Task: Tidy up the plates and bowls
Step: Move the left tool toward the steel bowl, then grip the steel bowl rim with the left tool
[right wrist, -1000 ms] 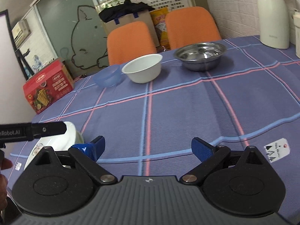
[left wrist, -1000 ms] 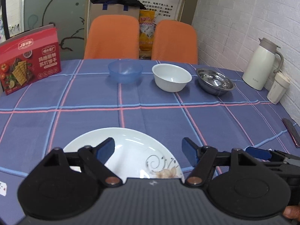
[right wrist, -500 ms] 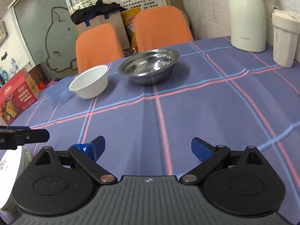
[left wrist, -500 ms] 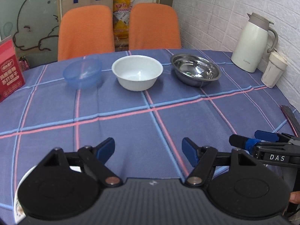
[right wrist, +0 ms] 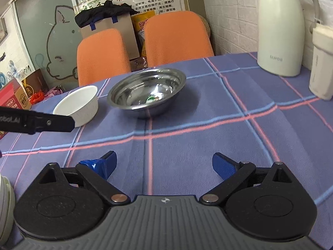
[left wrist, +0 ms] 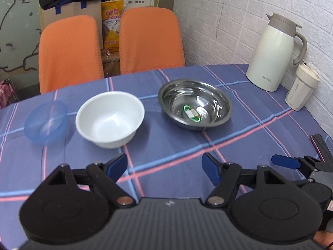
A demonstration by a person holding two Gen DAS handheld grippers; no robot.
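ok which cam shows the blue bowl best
The left wrist view: the translucent blue bowl sits whole and unobstructed at the left end of the row, beside the white bowl. In the right wrist view no blue bowl can be made out; the left gripper's finger crosses that side of the frame.

Table: I see the blue checked tablecloth (left wrist: pixel 177 145) filling mid-frame.
Bowls: blue bowl (left wrist: pixel 46 123), white bowl (left wrist: pixel 110 118), steel bowl (left wrist: pixel 194 104) left to right.
Upper right: white jug (left wrist: pixel 274 54), cream cup (left wrist: pixel 301 90).
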